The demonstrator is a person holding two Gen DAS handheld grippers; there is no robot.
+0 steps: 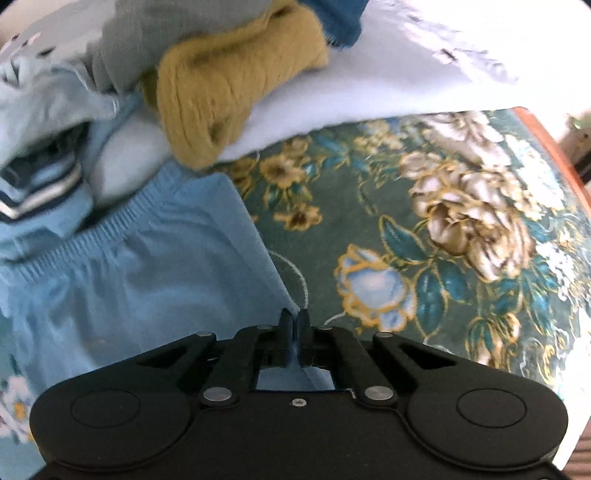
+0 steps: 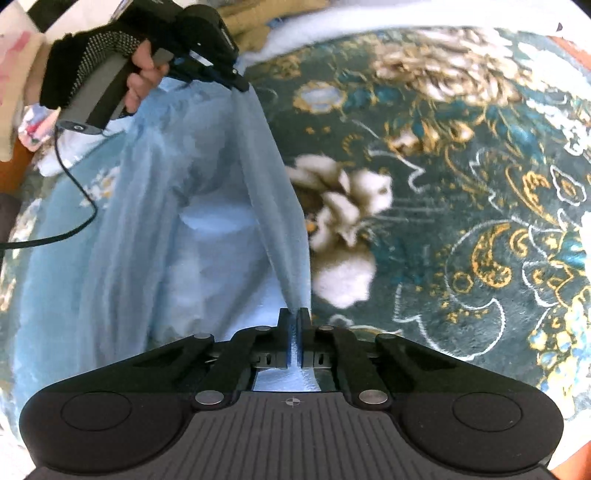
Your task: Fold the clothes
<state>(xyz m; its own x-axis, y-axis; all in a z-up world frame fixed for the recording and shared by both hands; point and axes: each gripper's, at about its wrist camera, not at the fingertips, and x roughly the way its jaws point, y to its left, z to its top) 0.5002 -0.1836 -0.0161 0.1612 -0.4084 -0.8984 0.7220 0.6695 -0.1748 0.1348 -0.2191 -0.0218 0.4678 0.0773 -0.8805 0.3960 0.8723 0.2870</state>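
The left gripper (image 1: pixel 294 318) has its jaws pinched tight on the edge of a light blue garment (image 1: pixel 147 266), a sliver of blue cloth showing between the black fingers. The right gripper (image 2: pixel 294 320) is clamped the same way on another part of that edge, and the fabric runs taut from it in a raised fold toward the far gripper in the right wrist view. There the person's left hand (image 2: pixel 142 74), in a black fingerless glove, grips the handle of the left gripper, with a black cable (image 2: pixel 70 177) trailing off the left border.

The garment lies over the left part of a dark green floral cloth (image 1: pixel 461 229) that covers the surface; its ribbed band (image 1: pixel 110 229) shows in the left wrist view, but the garment's type cannot be made out, since much of it is cut off by the frame and by the gripper bodies. Toward the far edge sits a pile of clothes: a mustard knit (image 1: pixel 229 85), a grey piece (image 1: pixel 147 33), a dark teal piece (image 1: pixel 336 18) and a striped pale blue item (image 1: pixel 40 192), all blurred and partly hidden under one another. A white sheet (image 1: pixel 369 81) lies beneath the pile. An orange-brown rim (image 1: pixel 554 155) borders the right edge.
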